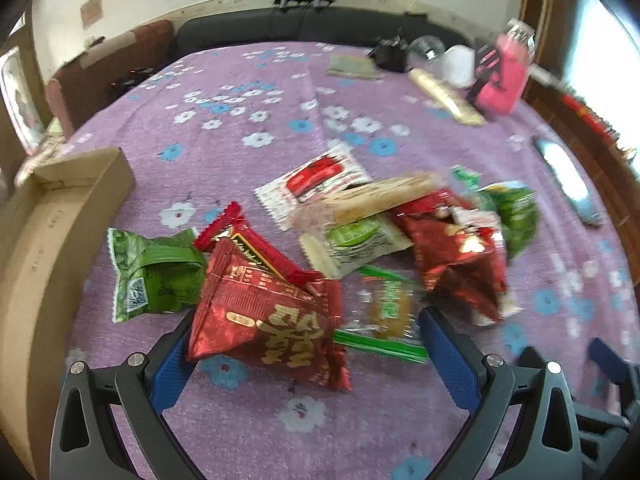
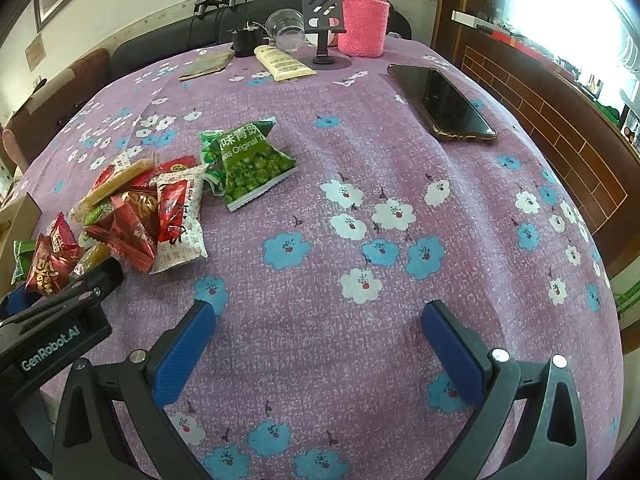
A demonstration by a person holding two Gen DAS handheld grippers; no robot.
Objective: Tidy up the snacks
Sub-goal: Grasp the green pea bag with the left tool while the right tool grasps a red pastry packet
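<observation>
Red foil packet (image 1: pixel 266 320) lies between the wide-spread fingers of the left gripper (image 1: pixel 304 344), ungripped; right gripper (image 2: pixel 316 344) gapes empty over purple tablecloth (image 2: pixel 400 152).

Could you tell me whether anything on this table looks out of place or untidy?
Yes: the snack packets lie in a loose, overlapping heap on the purple tablecloth, none visibly inside the cardboard box beside them. Nothing looks torn or spilled.

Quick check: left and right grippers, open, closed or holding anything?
Left gripper: open, fingers on either side of a red snack packet, not closed on it.
Right gripper: open, holding nothing.
</observation>
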